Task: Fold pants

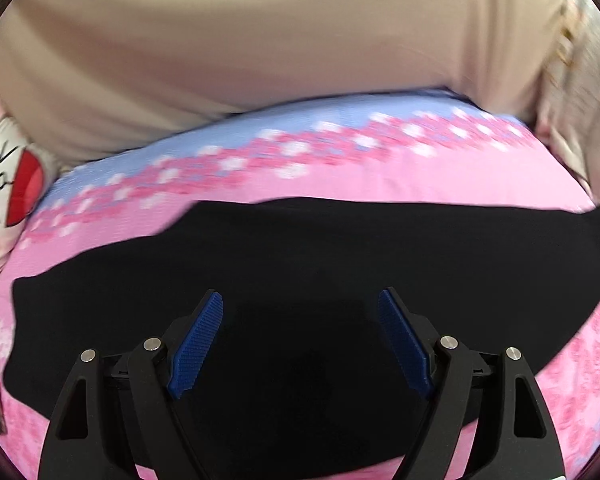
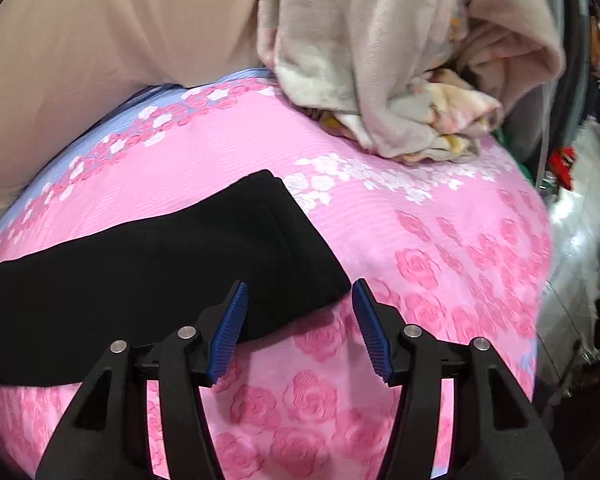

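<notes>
Black pants [image 1: 300,256] lie flat across a pink rose-print bed cover [image 1: 380,176]. My left gripper [image 1: 300,300] is open and empty, held just above the middle of the pants, its blue pads apart. In the right wrist view the pants' right end [image 2: 180,256] shows a stitched hem edge. My right gripper [image 2: 300,292] is open and empty, hovering over the lower right corner of that end; whether it touches the cloth I cannot tell. The bed cover [image 2: 440,248] spreads out to the right of it.
A beige padded headboard [image 1: 260,40] stands behind the bed. A crumpled beige floral blanket [image 2: 400,80] lies at the back right. A white plush toy with a red mark [image 1: 8,176] sits at the far left. Cluttered items [image 2: 580,200] stand beyond the bed's right edge.
</notes>
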Motion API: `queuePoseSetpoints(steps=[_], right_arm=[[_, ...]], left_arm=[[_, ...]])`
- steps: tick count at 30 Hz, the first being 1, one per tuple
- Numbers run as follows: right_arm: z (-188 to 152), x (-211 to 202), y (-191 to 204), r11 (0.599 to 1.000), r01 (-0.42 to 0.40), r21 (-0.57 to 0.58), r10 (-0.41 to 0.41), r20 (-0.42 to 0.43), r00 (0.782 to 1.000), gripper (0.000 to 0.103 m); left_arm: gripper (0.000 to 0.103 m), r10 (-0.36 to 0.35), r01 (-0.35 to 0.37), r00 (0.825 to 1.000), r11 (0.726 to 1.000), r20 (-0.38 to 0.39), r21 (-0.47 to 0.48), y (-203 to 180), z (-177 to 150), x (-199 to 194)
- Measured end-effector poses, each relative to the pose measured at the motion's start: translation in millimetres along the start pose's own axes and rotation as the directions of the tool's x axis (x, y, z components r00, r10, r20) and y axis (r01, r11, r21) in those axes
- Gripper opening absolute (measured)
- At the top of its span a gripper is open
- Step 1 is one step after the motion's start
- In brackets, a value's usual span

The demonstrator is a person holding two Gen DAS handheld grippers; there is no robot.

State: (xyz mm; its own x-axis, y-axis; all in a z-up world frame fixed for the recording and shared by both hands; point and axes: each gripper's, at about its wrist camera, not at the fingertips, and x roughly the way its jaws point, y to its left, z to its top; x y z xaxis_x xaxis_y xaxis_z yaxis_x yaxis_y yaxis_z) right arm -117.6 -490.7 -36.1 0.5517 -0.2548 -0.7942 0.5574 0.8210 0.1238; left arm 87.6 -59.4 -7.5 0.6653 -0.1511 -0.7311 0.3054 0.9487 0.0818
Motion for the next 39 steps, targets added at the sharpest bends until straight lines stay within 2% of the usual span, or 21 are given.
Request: queuePoseSetpoints(steps=[1, 3, 4, 5, 6, 9, 10, 12, 13, 14, 15, 19, 21, 26, 28, 30, 35, 37, 39], right_arm=[[3.3, 3.7, -5.0, 1.000, -0.008, -0.017, 0.008, -0.001, 1.000, 0.060], [12.0, 18.7, 2.3, 0.997, 0.001, -0.081, -0.001, -0.007, 1.000, 0.061], [13.3, 24.2, 11.2, 0.995, 0.005, -0.102, -0.005, -0.003, 1.000, 0.055], [14.9, 31.9, 17.3, 0.991, 0.012, -0.131, -0.013, -0.007, 1.000, 0.023], [15.3, 35.0, 16.4, 0.989, 0.035, -0.145, -0.038, -0.015, 0.999, 0.019], [21.7, 40.0, 2.6, 0.994, -0.002, -0.107, 0.001, -0.011, 1.000, 0.018], [20.3, 43.3, -0.7, 0.995, -0.024, -0.099, 0.022, -0.018, 1.000, 0.020], [18.8, 37.2, -4.9, 0.995, -0.037, -0.089, 0.036, -0.010, 0.999, 0.042], [18.3, 32.0, -6.8, 0.997, -0.017, -0.079, 0.017, -0.002, 1.000, 0.064], [16.9, 23.8, -9.7, 0.997, -0.005, -0.073, 0.007, 0.025, 1.000, 0.075], [14.8, 19.1, -12.6, 0.997, -0.021, -0.068, 0.024, 0.041, 0.999, 0.076], [5.7, 22.9, -22.2, 0.992, -0.126, -0.010, 0.126, -0.002, 0.992, 0.076], [0.5, 28.1, -22.8, 0.995, -0.103, 0.001, 0.103, -0.015, 0.995, 0.076], [-3.3, 17.8, -16.5, 0.996, -0.083, 0.025, 0.083, 0.029, 0.996, 0.077], [-2.7, 18.3, -14.8, 0.995, -0.093, 0.027, 0.093, 0.020, 0.995, 0.078], [-3.4, 21.1, -16.5, 0.995, -0.089, 0.041, 0.089, 0.003, 0.996, 0.081], [-4.7, 24.2, -24.1, 0.983, -0.153, 0.104, 0.154, -0.003, 0.988, 0.087], [-3.0, 25.0, -21.3, 0.982, -0.157, 0.101, 0.159, -0.008, 0.987, 0.087], [-2.5, 27.1, -17.3, 0.974, -0.202, 0.099, 0.204, -0.011, 0.979, 0.084]], left_arm=[[0.077, 0.004, -0.004, 1.000, 1.000, -0.004, 0.015, -14.8, 0.1, 0.5], [0.078, 0.033, -0.032, 0.999, 0.999, -0.007, 0.041, -37.4, 0.0, 1.8], [0.078, 0.050, -0.049, 0.999, 0.998, -0.008, 0.050, -46.0, -0.4, 0.6], [0.078, 0.061, -0.061, 0.998, 0.997, -0.008, 0.057, -52.1, -0.1, 0.6], [0.078, 0.072, -0.071, 0.997, 0.996, -0.009, 0.061, -56.7, 0.3, 0.4], [0.078, 0.109, -0.108, 0.994, 0.993, -0.010, 0.057, -58.5, 1.7, -1.3], [0.078, 0.125, -0.124, 0.992, 0.991, -0.013, 0.055, -57.8, 1.3, -1.3], [0.078, 0.149, -0.148, 0.989, 0.988, -0.020, 0.053, -59.2, 1.7, 1.7], [0.078, 0.158, -0.156, 0.987, 0.986, -0.029, 0.053, -59.6, 1.8, 4.3], [0.078, 0.160, -0.158, 0.986, 0.986, -0.035, 0.053, -60.7, 1.5, 5.7], [0.078, 0.161, -0.158, 0.986, 0.986, -0.042, 0.054, -62.2, 0.9, 7.4], [0.078, 0.156, -0.153, 0.986, 0.986, -0.056, 0.062, -73.4, -1.3, 11.3], [0.078, 0.149, -0.146, 0.987, 0.988, -0.059, 0.060, -78.1, -1.7, 11.6], [0.078, 0.125, -0.122, 0.990, 0.992, -0.067, 0.044, -81.8, -3.6, 10.7], [0.078, 0.131, -0.129, 0.989, 0.991, -0.068, 0.037, -81.0, -3.6, 10.7], [0.078, 0.107, -0.105, 0.992, 0.994, -0.066, 0.037, -84.1, -2.1, 9.2], [0.078, 0.062, -0.058, 0.997, 0.995, -0.046, 0.081, -107.4, 1.8, 7.7], [0.078, 0.047, -0.041, 0.997, 0.995, -0.055, 0.091, -116.4, 3.3, 11.2], [0.078, 0.039, -0.033, 0.997, 0.995, -0.059, 0.094, -120.5, 4.1, 13.7]])
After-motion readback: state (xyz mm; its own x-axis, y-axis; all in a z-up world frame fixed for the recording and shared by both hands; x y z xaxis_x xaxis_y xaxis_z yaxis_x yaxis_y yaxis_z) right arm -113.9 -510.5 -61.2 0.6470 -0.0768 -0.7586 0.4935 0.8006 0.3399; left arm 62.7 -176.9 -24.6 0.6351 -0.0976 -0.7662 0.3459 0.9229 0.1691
